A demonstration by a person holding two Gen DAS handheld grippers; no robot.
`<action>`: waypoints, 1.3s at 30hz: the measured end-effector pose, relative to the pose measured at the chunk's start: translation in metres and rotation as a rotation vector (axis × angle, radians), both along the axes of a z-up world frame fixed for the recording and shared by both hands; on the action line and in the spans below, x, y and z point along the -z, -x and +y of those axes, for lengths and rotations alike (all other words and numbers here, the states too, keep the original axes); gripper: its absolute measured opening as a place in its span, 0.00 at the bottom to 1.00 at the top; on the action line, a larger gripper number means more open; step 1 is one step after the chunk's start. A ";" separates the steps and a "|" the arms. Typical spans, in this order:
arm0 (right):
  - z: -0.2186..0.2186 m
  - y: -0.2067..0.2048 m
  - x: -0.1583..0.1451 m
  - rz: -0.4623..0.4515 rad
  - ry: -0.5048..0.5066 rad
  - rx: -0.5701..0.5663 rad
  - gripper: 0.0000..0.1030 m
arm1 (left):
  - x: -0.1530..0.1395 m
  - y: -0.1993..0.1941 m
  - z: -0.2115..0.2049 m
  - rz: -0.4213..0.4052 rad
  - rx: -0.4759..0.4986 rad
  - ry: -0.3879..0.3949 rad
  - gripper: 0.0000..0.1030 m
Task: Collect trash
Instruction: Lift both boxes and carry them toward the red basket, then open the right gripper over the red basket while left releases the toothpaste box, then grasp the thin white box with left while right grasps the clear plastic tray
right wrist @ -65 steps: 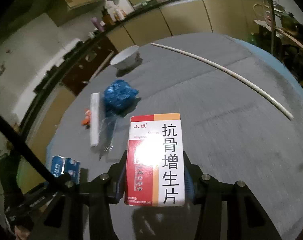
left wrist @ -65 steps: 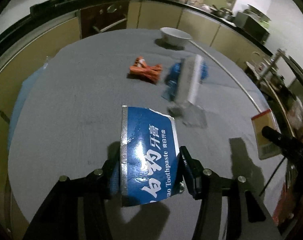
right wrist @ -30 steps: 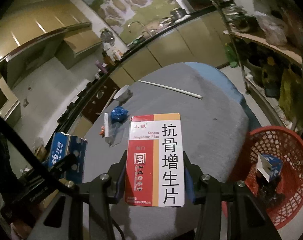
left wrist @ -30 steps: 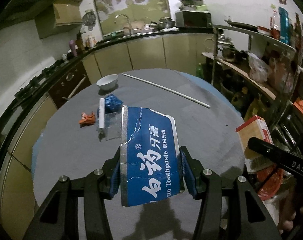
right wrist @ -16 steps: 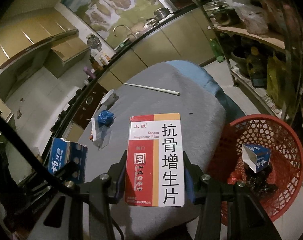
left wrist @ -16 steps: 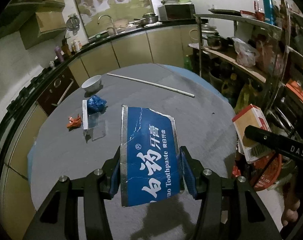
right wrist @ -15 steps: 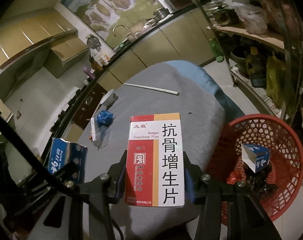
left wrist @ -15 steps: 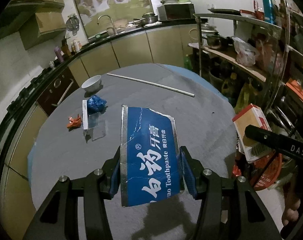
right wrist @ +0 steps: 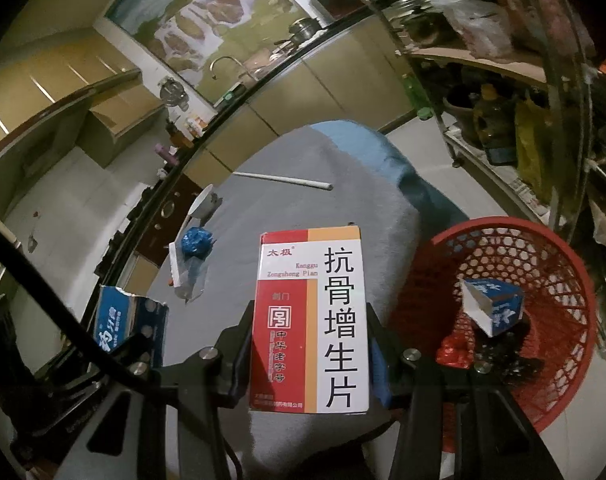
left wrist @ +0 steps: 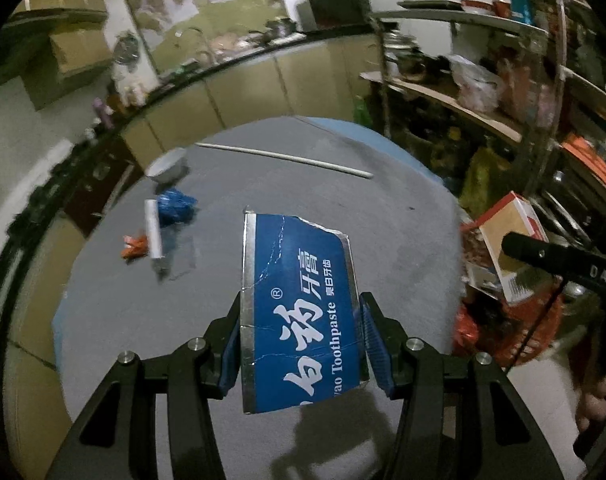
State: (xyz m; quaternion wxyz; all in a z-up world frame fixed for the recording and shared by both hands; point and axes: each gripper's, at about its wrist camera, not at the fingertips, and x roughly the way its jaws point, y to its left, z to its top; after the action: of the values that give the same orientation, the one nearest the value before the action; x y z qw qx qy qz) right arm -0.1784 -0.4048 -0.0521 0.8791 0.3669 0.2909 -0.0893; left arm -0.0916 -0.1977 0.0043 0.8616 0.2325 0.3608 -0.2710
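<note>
Both hands drift right off the counter (left wrist: 151,320); only right view shows red basket (right wrist: 575,280); left fingers (left wrist: 373,344) clamp toothpaste box (left wrist: 303,312), right fingers (right wrist: 377,364) medicine box (right wrist: 311,320).

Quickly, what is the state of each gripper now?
Left gripper: closed on the blue toothpaste box.
Right gripper: closed on the red-and-white medicine box.

Toothpaste box (left wrist: 303,312): blue face, white lettering, silver edges. Medicine box (right wrist: 309,320): white panel with black characters, red panel, orange stripe. Basket (right wrist: 559,280): red, open lattice weave; small carton (right wrist: 493,308) inside is blue and white. Table cover (left wrist: 115,304): grey, blue cloth showing at its edges. Crumpled bag (left wrist: 175,206): blue. Wrapper (left wrist: 134,246): orange. Rod (left wrist: 287,156): white. Bowl (left wrist: 167,164): white. Cabinets (left wrist: 295,80): tan.
</note>
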 end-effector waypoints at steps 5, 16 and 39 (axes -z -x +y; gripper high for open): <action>-0.035 0.031 0.013 0.012 -0.044 0.097 0.49 | 0.013 0.000 -0.032 0.137 0.129 0.040 0.53; -0.090 0.083 0.047 0.018 -0.186 0.259 0.52 | 0.044 0.021 -0.119 0.335 0.355 0.051 0.58; -0.065 0.053 0.034 0.013 -0.183 0.173 0.59 | 0.024 -0.028 -0.027 0.151 0.117 0.046 0.65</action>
State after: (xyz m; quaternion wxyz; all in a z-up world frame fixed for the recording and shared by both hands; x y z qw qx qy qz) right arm -0.2319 -0.4699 -0.0859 0.8290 0.4688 0.2708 -0.1401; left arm -0.0640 -0.2245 -0.0200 0.8198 0.2122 0.4040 -0.3460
